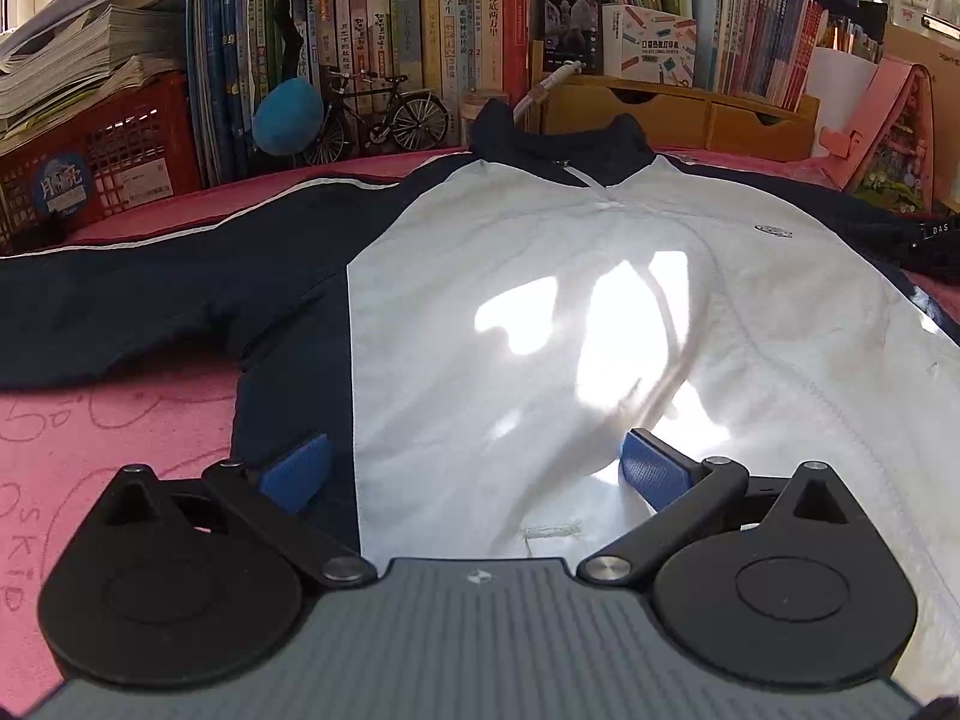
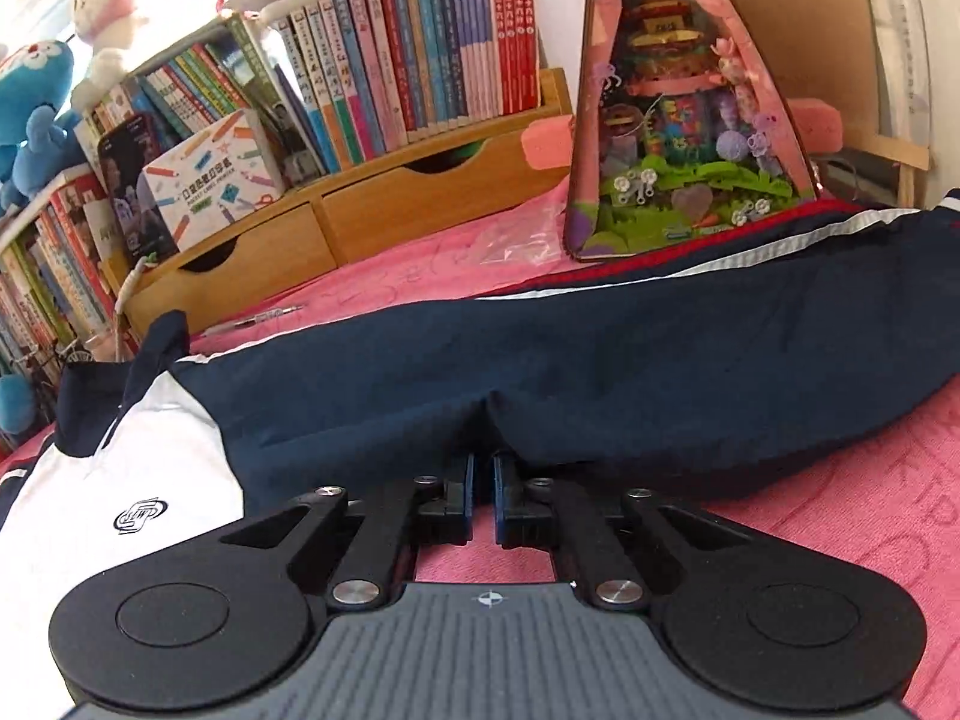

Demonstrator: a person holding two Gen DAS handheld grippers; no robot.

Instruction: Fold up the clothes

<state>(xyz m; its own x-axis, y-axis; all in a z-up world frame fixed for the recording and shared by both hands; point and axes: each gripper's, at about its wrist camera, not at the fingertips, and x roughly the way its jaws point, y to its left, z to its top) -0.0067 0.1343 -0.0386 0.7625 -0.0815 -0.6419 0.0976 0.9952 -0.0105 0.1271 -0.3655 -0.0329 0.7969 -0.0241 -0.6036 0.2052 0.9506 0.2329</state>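
So the navy-and-white jacket (image 1: 510,300) is lying flat across the pink counter (image 1: 90,438), collar toward the books along the back edge. Left hand-held gripper (image 1: 474,471) hangs spread wide over the hem. Right hand-held gripper (image 2: 483,483) is pinching the navy sleeve (image 2: 600,372) edge.
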